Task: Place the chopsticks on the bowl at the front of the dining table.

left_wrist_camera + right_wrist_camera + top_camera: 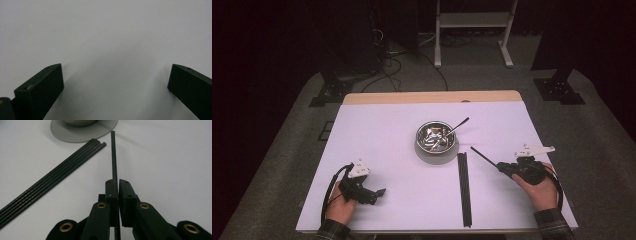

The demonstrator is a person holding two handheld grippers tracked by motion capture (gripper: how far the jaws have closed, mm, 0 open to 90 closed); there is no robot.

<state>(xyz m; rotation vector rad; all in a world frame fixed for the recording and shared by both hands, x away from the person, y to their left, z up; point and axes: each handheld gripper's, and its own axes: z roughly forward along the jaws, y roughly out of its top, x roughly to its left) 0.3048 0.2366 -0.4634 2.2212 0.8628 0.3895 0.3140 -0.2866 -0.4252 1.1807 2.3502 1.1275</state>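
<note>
My right tool (117, 185) is clenched on one thin black rod (113, 155), holding it just above the white worktop (387, 150) with its tip toward the steel bowl (436, 141). Beside it the other black rods (464, 187) lie bundled flat. My left tool (115, 82) rests released, jaws wide apart, well clear of them.

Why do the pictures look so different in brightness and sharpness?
High view: the white table is brightly lit, the room behind dark, and the metal bowl glints. Left gripper view: soft shadows spread between blurred fingers. Right gripper view: the held rod is sharp, its fingers softer.
</note>
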